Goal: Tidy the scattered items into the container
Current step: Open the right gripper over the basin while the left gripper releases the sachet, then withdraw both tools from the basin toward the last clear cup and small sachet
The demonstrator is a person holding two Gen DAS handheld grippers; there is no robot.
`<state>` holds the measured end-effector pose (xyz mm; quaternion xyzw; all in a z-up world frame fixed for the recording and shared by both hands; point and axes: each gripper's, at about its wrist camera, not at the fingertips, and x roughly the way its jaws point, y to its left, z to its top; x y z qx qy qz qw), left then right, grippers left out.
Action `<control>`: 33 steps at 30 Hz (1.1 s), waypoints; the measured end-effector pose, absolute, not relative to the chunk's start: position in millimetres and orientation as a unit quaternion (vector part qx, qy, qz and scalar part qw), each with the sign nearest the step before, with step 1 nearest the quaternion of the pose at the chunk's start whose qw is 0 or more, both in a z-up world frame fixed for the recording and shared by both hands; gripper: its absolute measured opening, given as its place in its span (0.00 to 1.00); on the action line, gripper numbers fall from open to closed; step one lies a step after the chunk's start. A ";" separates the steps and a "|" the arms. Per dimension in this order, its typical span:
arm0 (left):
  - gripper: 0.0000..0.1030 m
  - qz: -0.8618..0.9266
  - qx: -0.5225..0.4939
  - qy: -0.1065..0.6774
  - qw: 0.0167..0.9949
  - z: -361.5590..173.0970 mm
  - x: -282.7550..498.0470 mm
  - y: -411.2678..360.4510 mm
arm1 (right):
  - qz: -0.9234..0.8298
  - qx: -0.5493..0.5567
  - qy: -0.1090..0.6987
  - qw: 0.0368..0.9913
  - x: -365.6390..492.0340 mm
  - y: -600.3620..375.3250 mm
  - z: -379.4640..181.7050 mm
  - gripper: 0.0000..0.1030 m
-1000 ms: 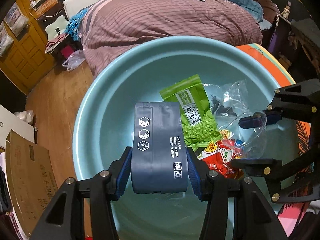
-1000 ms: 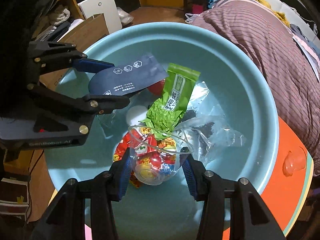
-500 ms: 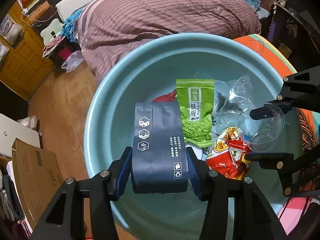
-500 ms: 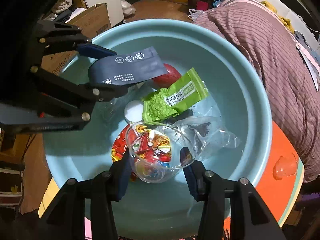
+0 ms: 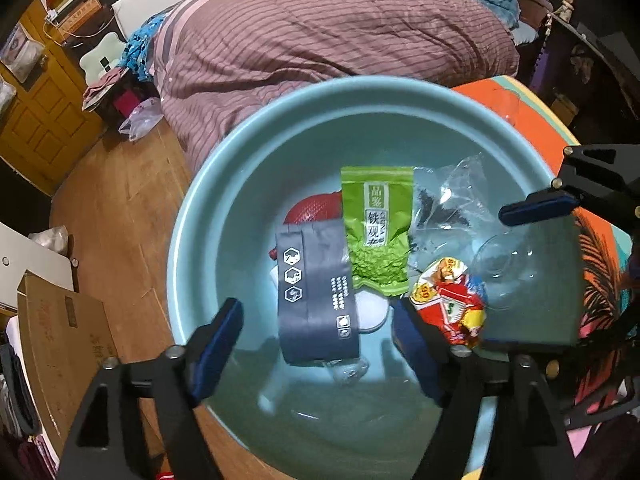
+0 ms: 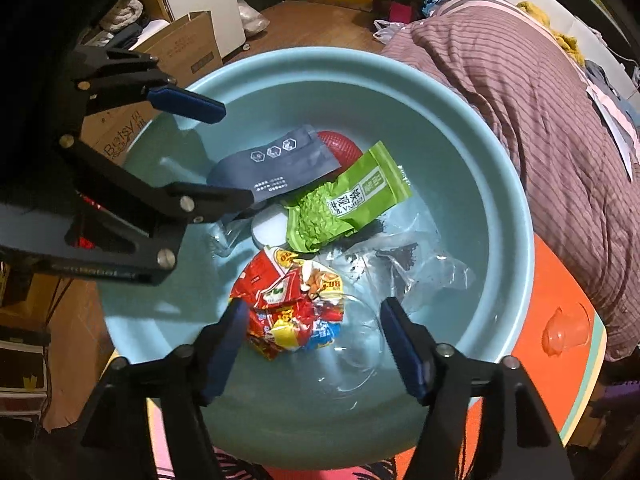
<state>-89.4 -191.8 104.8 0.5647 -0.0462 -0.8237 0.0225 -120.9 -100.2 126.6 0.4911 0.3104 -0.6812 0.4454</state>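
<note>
Both the left gripper and right gripper are opening, so the gray pouch and clear cup, a bit blurry, have dropped into the blue tub.

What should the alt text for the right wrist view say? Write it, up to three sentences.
A large teal basin holds a grey pouch, a green tea packet, a red snack wrapper, a clear plastic bag and a clear cup. The right gripper hangs above the cup, jaws opening, gripping nothing. The left gripper hangs over the pouch, jaws opening.
</note>
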 end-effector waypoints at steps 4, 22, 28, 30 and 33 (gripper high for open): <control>0.85 -0.826 0.561 -0.053 0.028 113.0 -85.9 -188.3 | -0.689 0.491 0.290 0.447 -123.4 -89.2 135.1 0.91; 0.85 -0.840 0.533 -0.098 0.007 171.2 -115.0 -131.8 | -0.746 0.467 0.232 0.413 -149.3 -44.8 200.6 0.93; 0.85 -0.846 0.520 -0.111 -0.024 184.6 -153.6 -90.3 | -0.790 0.478 0.183 0.338 -188.8 8.1 210.5 0.93; 0.85 -0.846 0.520 -0.112 -0.031 184.6 -169.1 -77.6 | -0.801 0.483 0.168 0.310 -202.9 25.2 209.9 0.93; 0.85 -0.840 0.529 -0.110 -0.038 177.5 -191.1 -61.6 | -0.807 0.498 0.145 0.281 -224.3 47.4 203.8 0.93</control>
